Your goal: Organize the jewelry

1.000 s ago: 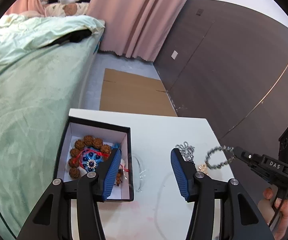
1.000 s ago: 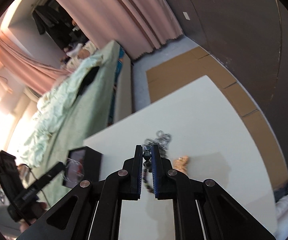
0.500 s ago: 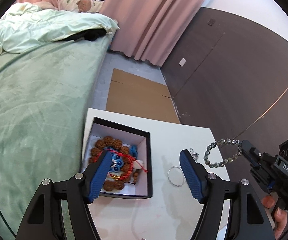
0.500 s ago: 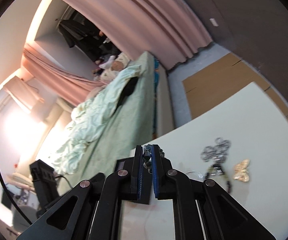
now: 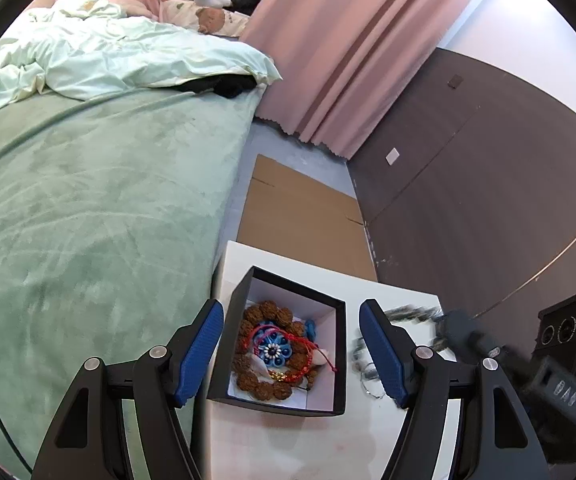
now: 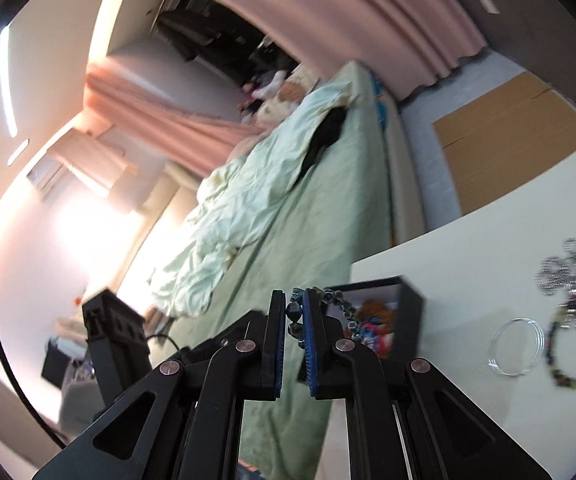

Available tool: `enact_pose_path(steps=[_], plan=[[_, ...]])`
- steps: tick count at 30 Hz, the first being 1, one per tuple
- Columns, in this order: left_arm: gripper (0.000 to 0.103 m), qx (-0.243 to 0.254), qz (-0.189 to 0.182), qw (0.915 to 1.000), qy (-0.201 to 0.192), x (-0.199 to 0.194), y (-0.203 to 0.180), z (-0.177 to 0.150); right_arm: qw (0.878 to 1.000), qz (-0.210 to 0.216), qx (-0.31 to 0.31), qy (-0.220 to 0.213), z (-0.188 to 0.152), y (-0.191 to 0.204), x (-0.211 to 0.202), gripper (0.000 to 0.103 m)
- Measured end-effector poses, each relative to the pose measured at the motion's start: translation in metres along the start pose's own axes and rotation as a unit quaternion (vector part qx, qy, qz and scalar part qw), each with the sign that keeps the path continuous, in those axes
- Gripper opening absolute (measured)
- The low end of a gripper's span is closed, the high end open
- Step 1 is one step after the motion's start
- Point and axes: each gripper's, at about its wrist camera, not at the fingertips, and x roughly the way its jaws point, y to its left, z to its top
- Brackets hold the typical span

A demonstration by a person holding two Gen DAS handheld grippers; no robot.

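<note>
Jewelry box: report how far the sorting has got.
Done: brown beads, red cord and a blue flower piece lie in the box. In hand: the right gripper is shut on a dark bead bracelet. Left on the table: wire ring, silver chain, beaded bracelet. Left gripper open.

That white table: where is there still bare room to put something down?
Bare table lies in front of the black box, and along the far edge behind it. The box is crowded with beads. To its right lie a wire ring, a bead bracelet and a silver chain.
</note>
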Motion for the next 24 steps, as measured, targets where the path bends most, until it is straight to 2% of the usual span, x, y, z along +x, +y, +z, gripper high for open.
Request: enact_pose_path(steps=[1, 2, 3, 4, 5, 11, 18, 24], plan=[[0.071, -0.002, 0.000, 1.0000, 0.000, 0.000, 0.002, 0.001, 1.000, -0.010, -0.010, 0.012, -0.002, 0.003, 0.007, 0.015], [0.072, -0.004, -0.001, 1.0000, 0.001, 0.001, 0.003, 0.001, 0.999, -0.021, -0.016, 0.030, -0.005, 0.005, 0.014, 0.037], [0.072, -0.007, -0.001, 1.0000, 0.003, 0.002, 0.005, 0.002, 0.998, -0.029, -0.014, 0.046, -0.006, 0.003, 0.020, 0.052], [0.074, -0.010, -0.002, 0.9999, 0.004, 0.002, 0.007, 0.002, 0.998, -0.038, -0.008, 0.048, -0.008, -0.001, 0.020, 0.073], [0.075, -0.014, -0.001, 0.9999, 0.002, 0.001, 0.008, 0.002, 0.998, -0.053, -0.007, 0.039, -0.009, -0.005, 0.016, 0.076], [0.076, -0.018, -0.001, 0.9998, -0.001, 0.000, 0.011, 0.003, 0.985, -0.164, -0.033, 0.039, 0.000, -0.030, -0.006, 0.076], [0.076, -0.017, 0.001, 0.9999, 0.001, 0.001, 0.012, 0.003, 0.953, -0.269, -0.100, 0.097, -0.004, -0.059, -0.001, 0.076], [0.076, -0.013, 0.008, 0.9998, 0.014, 0.006, 0.014, 0.003, 0.937, -0.290, -0.146, 0.125, -0.008, -0.067, 0.005, 0.076]])
